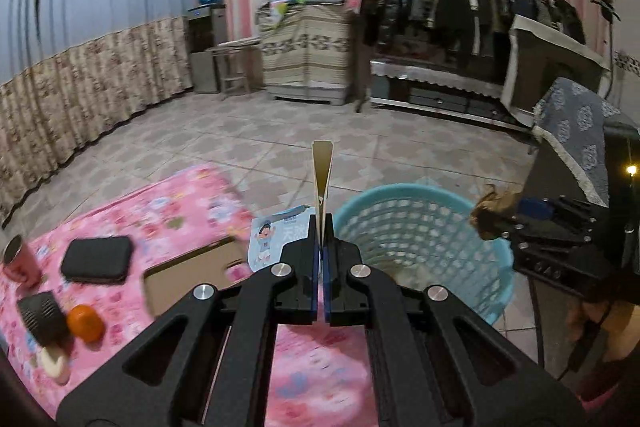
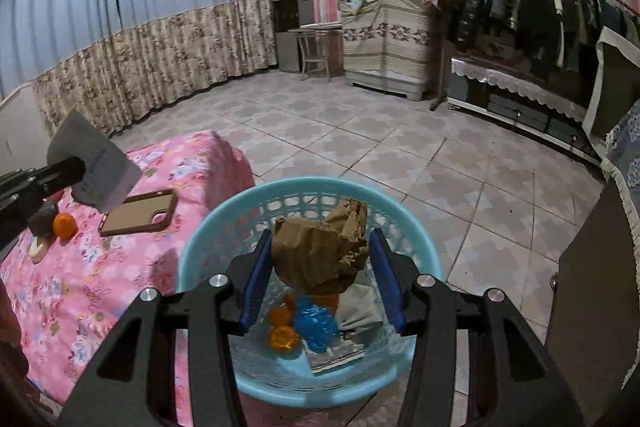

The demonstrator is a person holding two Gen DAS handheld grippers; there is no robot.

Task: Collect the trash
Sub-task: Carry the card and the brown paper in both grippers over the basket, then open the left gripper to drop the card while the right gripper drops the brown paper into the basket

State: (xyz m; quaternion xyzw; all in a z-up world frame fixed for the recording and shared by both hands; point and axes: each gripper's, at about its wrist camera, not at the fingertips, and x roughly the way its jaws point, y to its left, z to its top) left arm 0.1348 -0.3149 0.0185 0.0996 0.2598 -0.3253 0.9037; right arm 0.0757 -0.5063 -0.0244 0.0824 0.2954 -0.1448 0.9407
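Jaws of the right gripper (image 2: 320,259) clamped half-wide on a crumpled brown paper wad (image 2: 322,251), blue pads pressing both flanks. Held directly above the mouth of the light-blue mesh basket (image 2: 200,247), presumably so a release drops it straight in. Below the wad, inside the basket: orange peel pieces (image 2: 282,337), a blue crinkled wrapper (image 2: 314,325), a grey-green scrap (image 2: 360,307) and flat paper at the bottom. Earlier trash, by the look of it.

Jaws of the left gripper (image 1: 321,227) fully closed on a thin paper sheet (image 1: 322,175), seen edge-on and standing up from the tips; from the right wrist view, the same sheet broad-side, pale with faint print. Pinched at one edge, likely because a flat sheet offers nothing else to grip. Poised at the basket's left rim, not yet over the opening.

Farther left, on the pink floral tablecloth (image 1: 168,219): a brown phone case (image 1: 192,275), a black zip pouch (image 1: 98,259), a whole orange (image 1: 85,323), a pink cup (image 1: 20,261), an illustrated packet (image 1: 276,239) near the table's right edge. Probably not all trash; the packet uncertain.

Next step, judged: right jaws to open over the basket, then the sheet brought across.
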